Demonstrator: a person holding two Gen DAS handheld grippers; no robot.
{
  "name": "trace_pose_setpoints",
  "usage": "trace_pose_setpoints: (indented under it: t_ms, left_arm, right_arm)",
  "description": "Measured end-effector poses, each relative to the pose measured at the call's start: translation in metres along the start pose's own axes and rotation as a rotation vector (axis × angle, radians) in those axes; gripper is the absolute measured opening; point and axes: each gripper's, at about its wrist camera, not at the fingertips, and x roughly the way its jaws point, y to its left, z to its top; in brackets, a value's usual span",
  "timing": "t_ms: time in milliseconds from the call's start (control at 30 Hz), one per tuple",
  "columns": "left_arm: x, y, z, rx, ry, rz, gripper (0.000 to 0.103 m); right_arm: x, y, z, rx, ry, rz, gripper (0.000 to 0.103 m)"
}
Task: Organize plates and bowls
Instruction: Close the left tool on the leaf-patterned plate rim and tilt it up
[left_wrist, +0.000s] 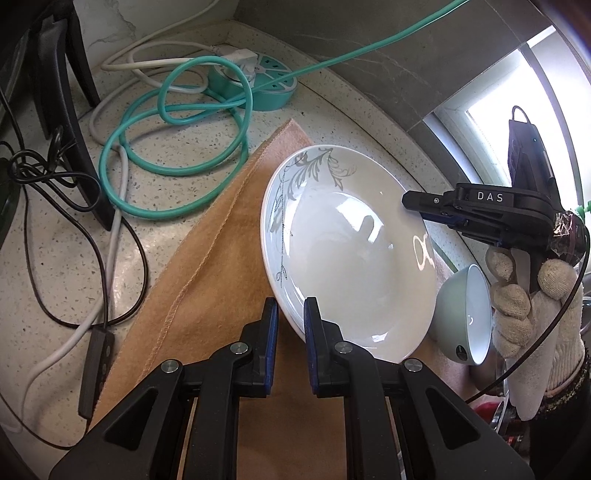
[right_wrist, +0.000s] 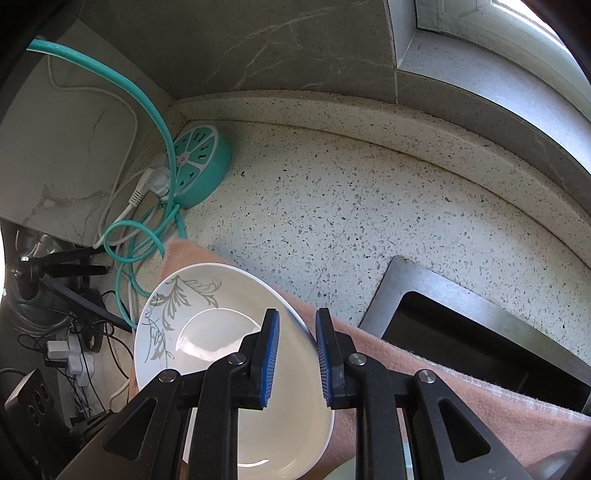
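- Left wrist view: our left gripper (left_wrist: 290, 314) sits at bottom centre, its blue-padded jaws narrow and clamped on the near rim of the white plate (left_wrist: 347, 258) with the grey leaf pattern.
- The plate fills the middle of the frame, tilted up off the tan cloth (left_wrist: 207, 280) that runs diagonally beneath it.
- At the right edge our right gripper (left_wrist: 413, 203) reaches in from a white-gloved hand (left_wrist: 524, 295), its tip meeting the plate's far rim.
- Just below it, at lower right, a pale green bowl (left_wrist: 465, 317) lies tipped on its side, close against the plate's edge.
- In the upper left a teal cable (left_wrist: 173, 158) coils over the speckled counter (left_wrist: 55, 258) beside a round teal power strip (left_wrist: 266, 81); white and black cords trail down the left side, well apart from the plate.
- Right wrist view: the right gripper (right_wrist: 297, 350) stands at bottom centre, jaws narrow, with the plate's (right_wrist: 207, 332) rim passing between the blue pads, gripped there.
- The plate occupies the lower left, leaf pattern toward its upper left, over the pinkish-tan cloth (right_wrist: 443, 391) that stretches to the lower right.
- A steel sink rim (right_wrist: 406, 280) edges in at right, beyond the cloth.
- The power strip (right_wrist: 199, 162) sits in the counter's (right_wrist: 351, 206) corner at upper left, teal cable (right_wrist: 147, 236) looping down just beside the cloth's corner.
- Black plugs and adapters crowd the lower left edge, behind the plate.
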Motion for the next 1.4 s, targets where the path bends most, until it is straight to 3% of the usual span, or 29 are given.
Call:
trace_pose_setpoints:
  t_ms: [300, 900, 1400]
  left_arm:
    - [0.0019, -0.0062, -0.0004, 0.044, -0.005, 0.037, 0.013]
    - [-0.0012, -0.001, 0.0008, 0.029, -0.011, 0.003, 0.013]
    - [0.0013, -0.0043, -0.0012, 0.026, -0.012, 0.017, 0.013]
  right_arm:
    - [0.0006, 0.0, -0.0001, 0.0, -0.004, -0.003, 0.017]
    - [0.0002, 0.0001, -0.0017, 0.001, 0.003, -0.008, 0.017]
    - [-0.0016, -0.0018, -0.0008, 0.009, 0.003, 0.007, 0.014]
